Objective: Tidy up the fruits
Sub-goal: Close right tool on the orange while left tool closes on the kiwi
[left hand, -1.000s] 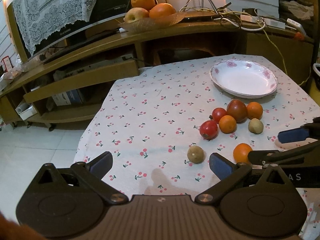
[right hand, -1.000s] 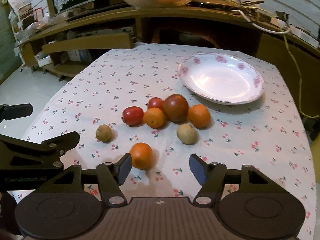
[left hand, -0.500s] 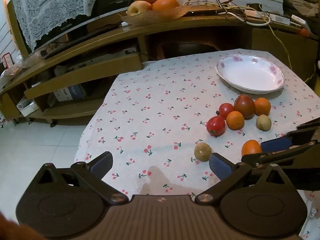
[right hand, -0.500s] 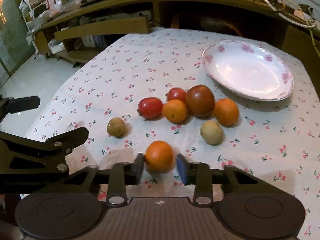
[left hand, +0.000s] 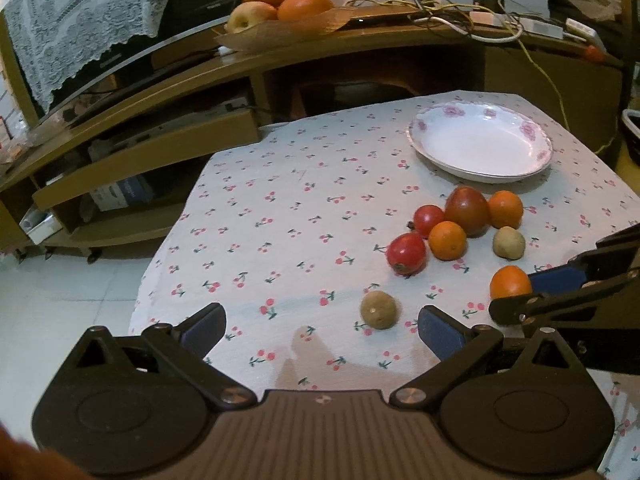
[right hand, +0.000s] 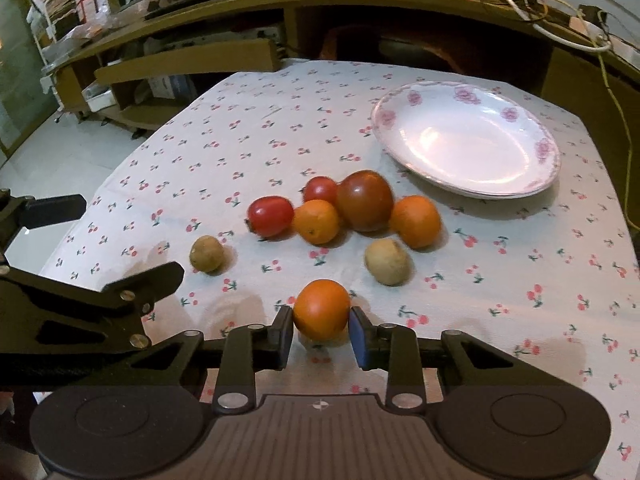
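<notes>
Since a second ago your right tool (right hand: 321, 332) has closed, pinching the round orange fruit (right hand: 321, 309) short of the white floral plate (right hand: 466, 140), ready to lift; left tool (left hand: 320, 326) hangs spread.

Right gripper (right hand: 321, 334) is low at 6 o'clock, fingers pinched tight on something round; left gripper (left hand: 320, 326) sits wide apart, holding nothing. From the left camera, the right one pokes in at 3 o'clock.

A white cherry-printed cloth (left hand: 280, 216) covers the bench. Behind it runs a brown wooden shelf unit (left hand: 168, 92) carrying a shallow woven basket (left hand: 280, 34), tangled pale cables (left hand: 472, 16) and a white lace cloth (left hand: 80, 20) draped at its left end.
</notes>
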`<control>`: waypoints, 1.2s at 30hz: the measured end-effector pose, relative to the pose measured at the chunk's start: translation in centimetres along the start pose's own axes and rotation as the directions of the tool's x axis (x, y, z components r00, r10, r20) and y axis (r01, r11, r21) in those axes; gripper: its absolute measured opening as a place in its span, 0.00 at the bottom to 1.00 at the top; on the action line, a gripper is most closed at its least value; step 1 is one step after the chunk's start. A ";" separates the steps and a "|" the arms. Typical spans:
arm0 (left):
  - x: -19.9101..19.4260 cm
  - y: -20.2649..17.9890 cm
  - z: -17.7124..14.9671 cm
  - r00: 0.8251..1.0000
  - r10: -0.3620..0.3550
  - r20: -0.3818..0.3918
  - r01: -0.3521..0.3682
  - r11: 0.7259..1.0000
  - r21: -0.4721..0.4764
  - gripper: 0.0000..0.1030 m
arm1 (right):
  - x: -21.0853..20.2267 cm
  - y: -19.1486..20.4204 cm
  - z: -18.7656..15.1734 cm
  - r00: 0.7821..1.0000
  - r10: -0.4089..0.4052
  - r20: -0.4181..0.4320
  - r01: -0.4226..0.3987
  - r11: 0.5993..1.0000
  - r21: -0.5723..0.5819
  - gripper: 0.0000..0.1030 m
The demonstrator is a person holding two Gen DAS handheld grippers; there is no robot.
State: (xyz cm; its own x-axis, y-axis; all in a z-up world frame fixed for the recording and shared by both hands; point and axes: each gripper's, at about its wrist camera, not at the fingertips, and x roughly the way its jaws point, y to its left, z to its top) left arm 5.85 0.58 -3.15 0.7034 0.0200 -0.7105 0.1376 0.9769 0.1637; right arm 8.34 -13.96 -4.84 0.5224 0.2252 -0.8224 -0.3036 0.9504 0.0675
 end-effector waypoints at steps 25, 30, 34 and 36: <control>3.0 -2.1 1.0 0.992 -0.109 -0.064 0.113 0.991 0.073 0.62 | -0.3 -2.3 0.2 1.000 -0.016 -0.007 0.016 0.998 0.065 0.31; 3.2 -1.0 0.5 0.992 -0.112 -0.060 0.115 0.992 0.047 0.58 | -0.3 -2.5 0.2 1.000 -0.014 -0.009 0.014 0.997 0.073 0.31; 3.0 -0.4 0.3 0.993 -0.113 -0.041 0.115 0.992 0.042 0.58 | -0.3 -2.6 0.1 1.000 -0.009 -0.011 0.010 0.997 0.075 0.31; 3.1 -0.2 0.3 0.992 -0.118 -0.041 0.119 0.992 0.033 0.58 | -0.3 -2.7 0.2 1.000 -0.006 -0.012 0.007 0.997 0.077 0.31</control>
State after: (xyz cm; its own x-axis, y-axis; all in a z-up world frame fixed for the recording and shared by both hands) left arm 8.21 0.41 -5.19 0.6530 -0.0865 -0.7524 0.2436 0.9647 0.1004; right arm 9.13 -16.57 -4.68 0.5144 0.2170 -0.8297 -0.2382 0.9655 0.1049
